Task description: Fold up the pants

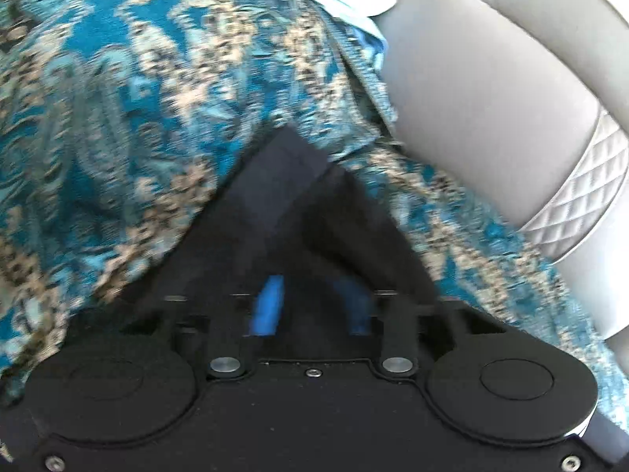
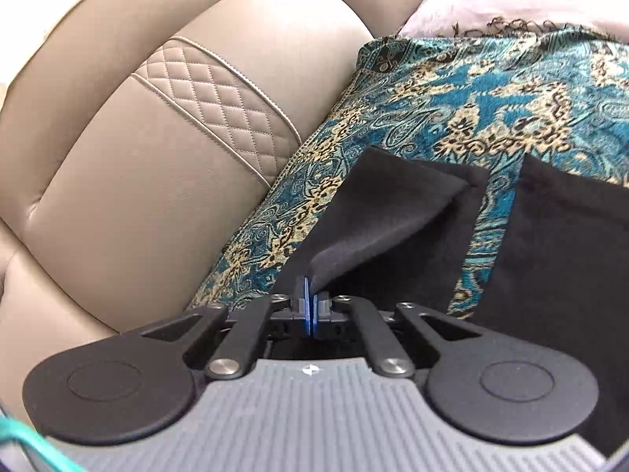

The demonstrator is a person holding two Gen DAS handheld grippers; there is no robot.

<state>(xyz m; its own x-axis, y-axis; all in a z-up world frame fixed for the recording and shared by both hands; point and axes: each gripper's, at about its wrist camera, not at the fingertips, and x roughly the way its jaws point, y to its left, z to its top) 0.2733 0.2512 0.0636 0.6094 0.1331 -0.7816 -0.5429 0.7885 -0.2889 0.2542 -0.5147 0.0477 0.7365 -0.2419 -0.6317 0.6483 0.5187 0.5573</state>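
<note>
1. Nearest the right wrist camera, the right gripper [image 2: 309,295] is pinching a raised fold of the black pants [image 2: 397,212]; its blue-lined fingers [image 2: 304,293] are pressed together on the cloth at lower centre.
2. From that pinch the dark fabric is rising in a tented ridge toward the upper right, while another dark section is lying flat at the right edge.
3. Both sections are resting on a teal and gold patterned throw [image 2: 491,90], which is covering the seat of a beige leather sofa [image 2: 149,181] filling the left of the frame.
4. In the blurred left wrist view, the left gripper [image 1: 310,306] is standing with its blue fingers [image 1: 269,306] apart, dark pants cloth [image 1: 283,196] lying between and ahead of them; whether the pads are touching it cannot be told.
5. Around it, the patterned throw [image 1: 137,118] is spreading across the left, with the sofa [image 1: 491,98] at upper right.
</note>
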